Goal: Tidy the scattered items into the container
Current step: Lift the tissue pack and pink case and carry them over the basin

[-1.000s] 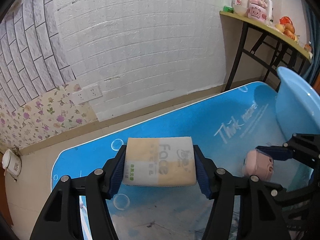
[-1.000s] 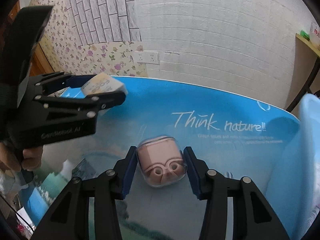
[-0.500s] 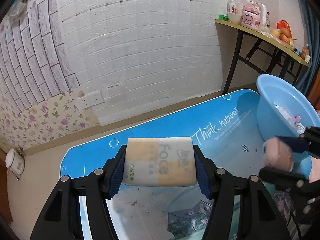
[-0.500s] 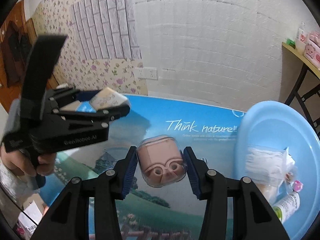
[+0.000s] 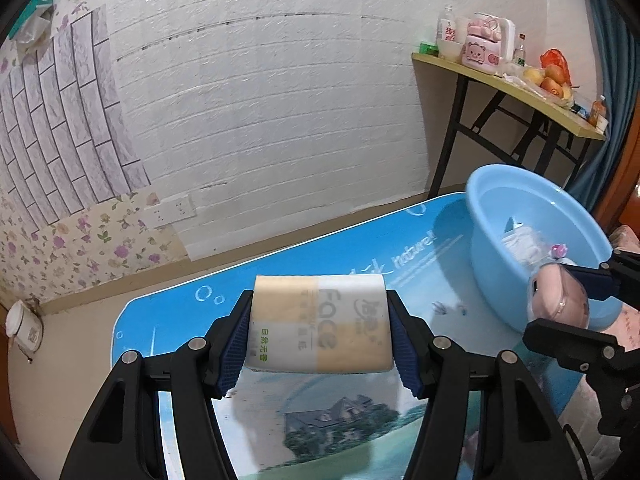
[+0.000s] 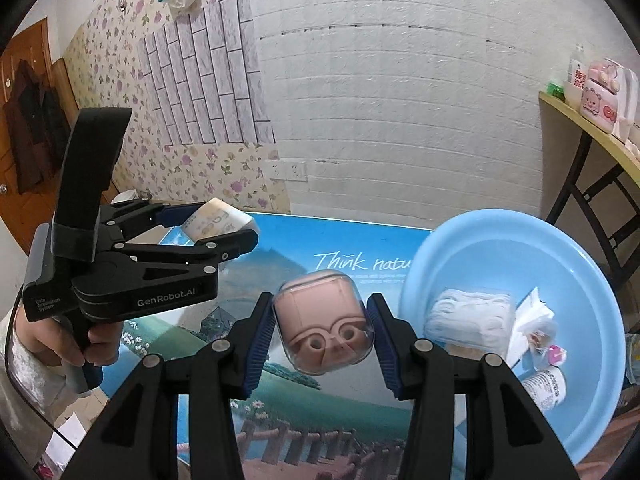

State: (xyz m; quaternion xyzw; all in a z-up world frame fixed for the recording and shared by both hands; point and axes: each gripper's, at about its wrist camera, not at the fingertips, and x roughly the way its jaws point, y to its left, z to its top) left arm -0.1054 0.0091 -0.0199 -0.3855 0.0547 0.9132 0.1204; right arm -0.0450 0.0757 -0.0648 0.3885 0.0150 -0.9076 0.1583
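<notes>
The round light-blue plastic basin (image 6: 520,248) sits at the right end of the bench with the blue picture top (image 6: 328,408), and its mouth is open from above. Inside, a white folded cloth pack (image 6: 468,314), crumpled white wrappers (image 6: 534,322) and a small white tube (image 6: 546,388) fill the middle and right part. The left inside wall (image 6: 416,280) is bare. The basin's rim stands up between the bench top and the inside. The bench top in the middle is free.
</notes>
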